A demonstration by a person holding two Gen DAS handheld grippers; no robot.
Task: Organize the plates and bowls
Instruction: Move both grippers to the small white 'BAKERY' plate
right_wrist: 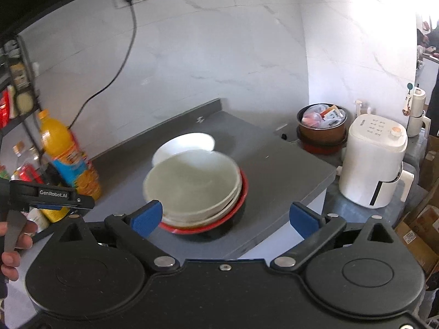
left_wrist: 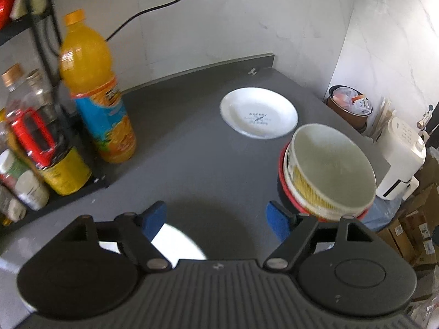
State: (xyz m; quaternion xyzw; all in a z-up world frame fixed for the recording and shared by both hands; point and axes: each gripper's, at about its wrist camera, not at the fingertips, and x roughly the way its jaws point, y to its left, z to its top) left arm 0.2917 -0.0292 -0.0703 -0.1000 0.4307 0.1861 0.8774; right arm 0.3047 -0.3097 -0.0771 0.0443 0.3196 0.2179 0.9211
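My left gripper [left_wrist: 216, 219] is spread wide and empty above the grey counter [left_wrist: 192, 142]. My right gripper [right_wrist: 226, 215] is likewise wide apart, holding nothing. The stack of bowls [right_wrist: 194, 189] sits near the counter's right edge, pale bowls nested in a red-rimmed one. The white plate [left_wrist: 259, 113] lies flat just behind it. An orange juice bottle [left_wrist: 94, 90] stands at left.

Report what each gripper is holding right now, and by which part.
Nothing is held. The left gripper and the right gripper are both open with nothing between their fingers; the stack of bowls sits free on the counter.
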